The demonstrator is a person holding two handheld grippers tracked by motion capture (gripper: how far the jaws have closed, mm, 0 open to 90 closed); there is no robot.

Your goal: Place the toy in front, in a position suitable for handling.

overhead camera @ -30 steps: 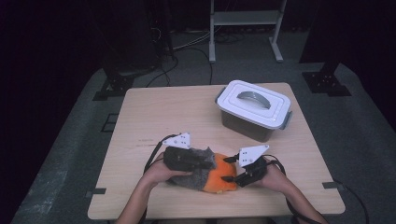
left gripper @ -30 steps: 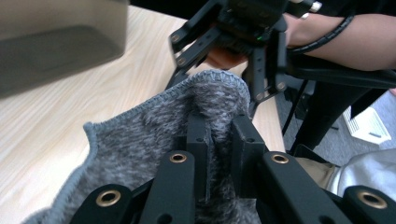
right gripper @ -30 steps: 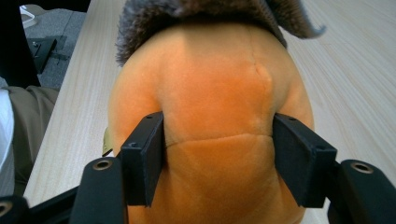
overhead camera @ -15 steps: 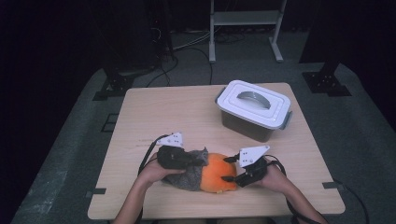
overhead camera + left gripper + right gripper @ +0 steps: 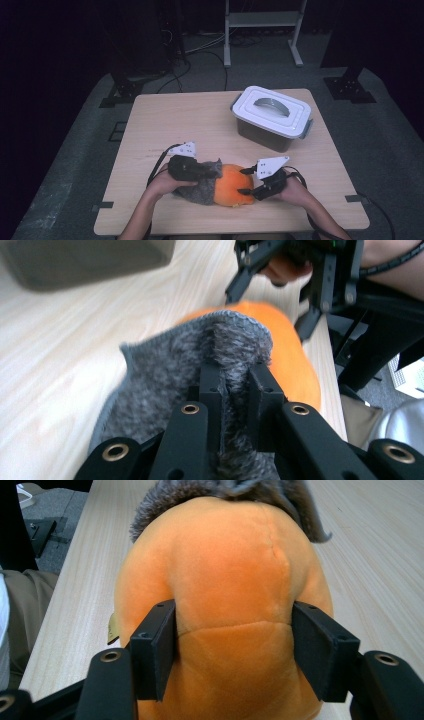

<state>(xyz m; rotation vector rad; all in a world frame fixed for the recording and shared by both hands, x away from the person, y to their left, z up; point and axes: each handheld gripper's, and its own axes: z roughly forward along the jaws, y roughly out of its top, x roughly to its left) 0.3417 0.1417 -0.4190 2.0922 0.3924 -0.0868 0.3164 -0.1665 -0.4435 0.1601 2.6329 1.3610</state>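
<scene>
An orange plush toy [image 5: 234, 187] lies near the table's front edge, its left part inside a grey fuzzy cover [image 5: 196, 191]. My left gripper [image 5: 212, 172] is shut on a pinched fold of that grey cover [image 5: 165, 375], with the orange plush [image 5: 295, 360] bulging out beyond it. My right gripper [image 5: 245, 181] is shut on the bare orange end, its pads pressing into both sides of the plush [image 5: 230, 570]. The cover's grey rim [image 5: 225, 490] shows at the far end of the toy. The right gripper [image 5: 285, 290] faces the left one across the toy.
A grey lidded plastic box [image 5: 272, 117] with a handle stands at the back right of the wooden table [image 5: 175, 125]. A metal stand [image 5: 262, 20] and cables lie on the floor beyond. The person's forearms come in from the front edge.
My left gripper has pulled the grey cover to the left, so more of the orange plush is bare. The right gripper has held still on the toy.
</scene>
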